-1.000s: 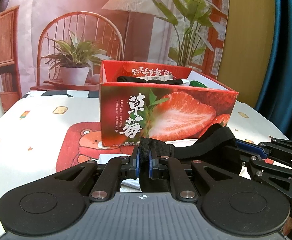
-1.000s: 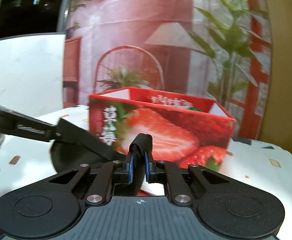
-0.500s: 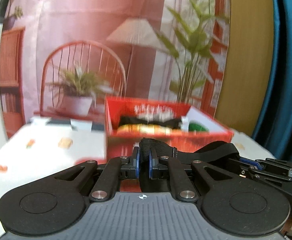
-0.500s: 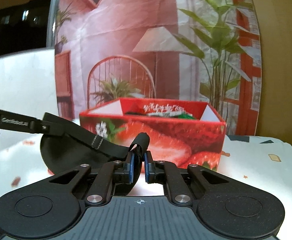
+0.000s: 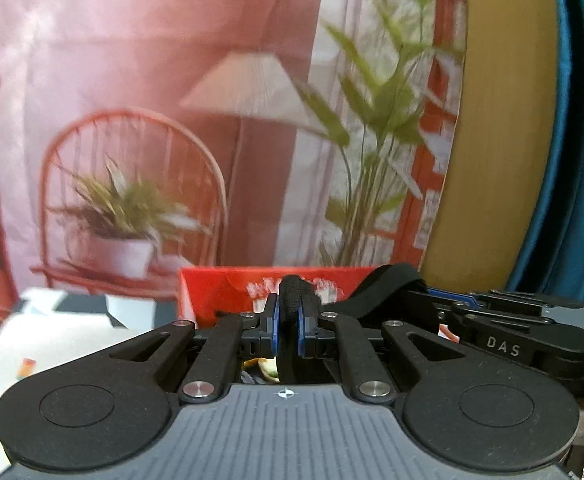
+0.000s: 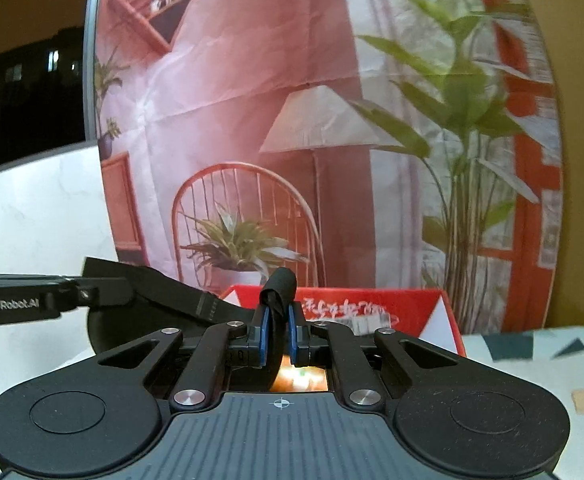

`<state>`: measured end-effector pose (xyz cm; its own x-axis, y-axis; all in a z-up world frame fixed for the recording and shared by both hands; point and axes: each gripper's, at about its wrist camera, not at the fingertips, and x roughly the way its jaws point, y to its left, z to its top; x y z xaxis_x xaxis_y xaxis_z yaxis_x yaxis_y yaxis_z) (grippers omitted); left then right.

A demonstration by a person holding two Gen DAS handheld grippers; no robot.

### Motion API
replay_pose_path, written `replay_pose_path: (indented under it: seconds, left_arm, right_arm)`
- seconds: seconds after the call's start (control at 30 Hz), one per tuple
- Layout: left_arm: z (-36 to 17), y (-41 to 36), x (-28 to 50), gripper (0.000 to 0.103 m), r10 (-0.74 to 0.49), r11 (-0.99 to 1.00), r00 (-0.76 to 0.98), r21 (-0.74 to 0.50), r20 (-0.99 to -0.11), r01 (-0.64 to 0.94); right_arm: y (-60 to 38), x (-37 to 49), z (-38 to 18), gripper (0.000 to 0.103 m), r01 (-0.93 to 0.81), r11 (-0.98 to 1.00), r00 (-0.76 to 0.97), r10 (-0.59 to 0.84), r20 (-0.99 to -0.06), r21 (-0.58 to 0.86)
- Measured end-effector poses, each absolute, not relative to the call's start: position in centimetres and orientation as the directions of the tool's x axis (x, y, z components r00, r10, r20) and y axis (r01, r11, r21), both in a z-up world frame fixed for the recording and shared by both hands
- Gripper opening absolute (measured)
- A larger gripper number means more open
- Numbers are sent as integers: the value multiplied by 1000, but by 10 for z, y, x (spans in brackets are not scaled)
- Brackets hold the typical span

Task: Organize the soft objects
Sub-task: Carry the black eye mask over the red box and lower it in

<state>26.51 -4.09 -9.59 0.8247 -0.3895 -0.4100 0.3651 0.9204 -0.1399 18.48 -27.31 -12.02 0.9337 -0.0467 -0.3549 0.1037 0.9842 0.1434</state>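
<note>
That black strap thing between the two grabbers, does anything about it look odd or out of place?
Nothing stands out. The black strap is pinched at each end by the left gripper and right gripper, hanging above the red strawberry box.

I lift my left claw [image 5: 288,326] and my right claw [image 6: 279,334], so the red box [image 5: 228,300] sinks low in both wrist views. A second ago its strawberry front filled the middle; now only its rim and inner back wall show, just behind my fingertips. The black strap [image 6: 172,300] clamped in both claws rises with me and now hangs above the box opening instead of in front of the box wall.
</note>
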Motion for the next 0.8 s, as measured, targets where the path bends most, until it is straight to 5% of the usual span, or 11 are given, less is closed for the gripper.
replay_pose_path:
  seconds: [0.3, 0.6, 0.8]
  left_arm:
    - [-128, -46, 333, 9, -369, 927, 753, -154, -545, 343]
    - [-116, -42, 334, 9, -376, 926, 818, -144, -436, 349]
    - [-144, -57, 335, 9, -359, 919, 765, -59, -534, 389]
  right_arm:
    - [-303, 224, -145, 9, 172, 976, 850, -79, -521, 133]
    - [-324, 222, -146, 10, 215, 968, 884, -137, -448, 128]
    - [-316, 219, -168, 10, 185, 982, 857, -137, -497, 48]
